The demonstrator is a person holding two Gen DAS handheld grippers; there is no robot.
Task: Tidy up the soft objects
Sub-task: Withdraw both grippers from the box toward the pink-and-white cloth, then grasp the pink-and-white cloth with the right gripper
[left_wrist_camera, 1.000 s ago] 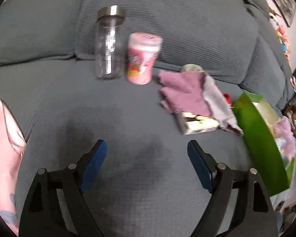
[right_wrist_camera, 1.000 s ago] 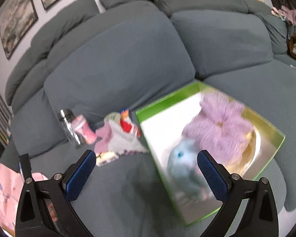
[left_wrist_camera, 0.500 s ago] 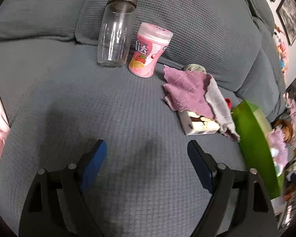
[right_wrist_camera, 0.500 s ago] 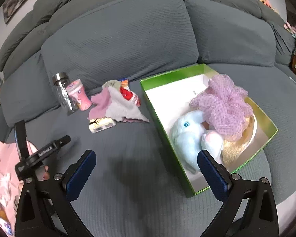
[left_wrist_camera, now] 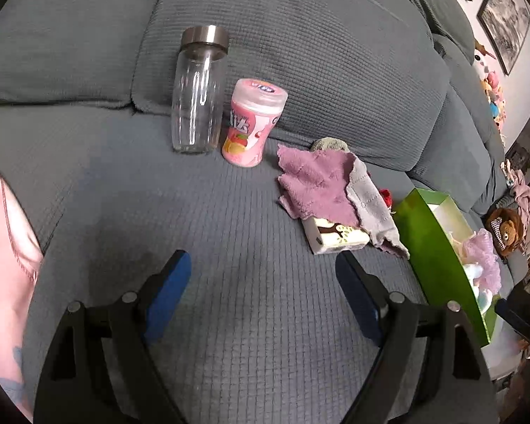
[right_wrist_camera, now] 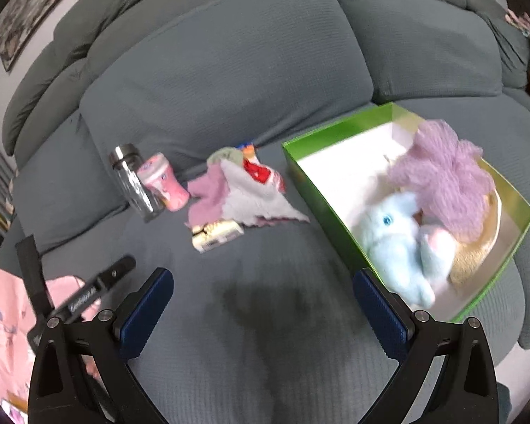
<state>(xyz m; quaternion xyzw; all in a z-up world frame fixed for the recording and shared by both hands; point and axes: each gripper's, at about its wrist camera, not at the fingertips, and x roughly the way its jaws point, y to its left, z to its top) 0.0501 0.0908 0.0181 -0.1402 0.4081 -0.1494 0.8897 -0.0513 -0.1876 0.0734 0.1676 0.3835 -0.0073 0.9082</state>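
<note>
A grey sofa (right_wrist_camera: 251,70) is filling both views, its seat cushion carrying every item. A green box (right_wrist_camera: 321,190) with a white interior is sitting on the seat toward the right side of the right wrist view; inside it a lilac mesh pouf (right_wrist_camera: 445,180) is lying on top of a pale blue plush toy (right_wrist_camera: 395,243) and a cream-coloured soft item (right_wrist_camera: 477,258) (its kind cannot be told). Left of the box, a mauve cloth (left_wrist_camera: 318,183) and a grey cloth (left_wrist_camera: 371,212) are lying crumpled together, partly covering a small printed carton (left_wrist_camera: 335,238) and a red-and-white packet (right_wrist_camera: 259,173). Farther left, a clear glass bottle (left_wrist_camera: 198,95) with a metal cap is standing upright just beside a pink plastic canister (left_wrist_camera: 252,123).

The left gripper (left_wrist_camera: 263,282) is hovering over bare seat fabric, its blue-padded fingers (left_wrist_camera: 168,293) spread wide and gripping nothing. The right gripper (right_wrist_camera: 263,304) is likewise hanging over bare cushion, fingers (right_wrist_camera: 145,314) parted wide and empty. Pink patterned fabric (right_wrist_camera: 3,335) is showing at the left edge.
</note>
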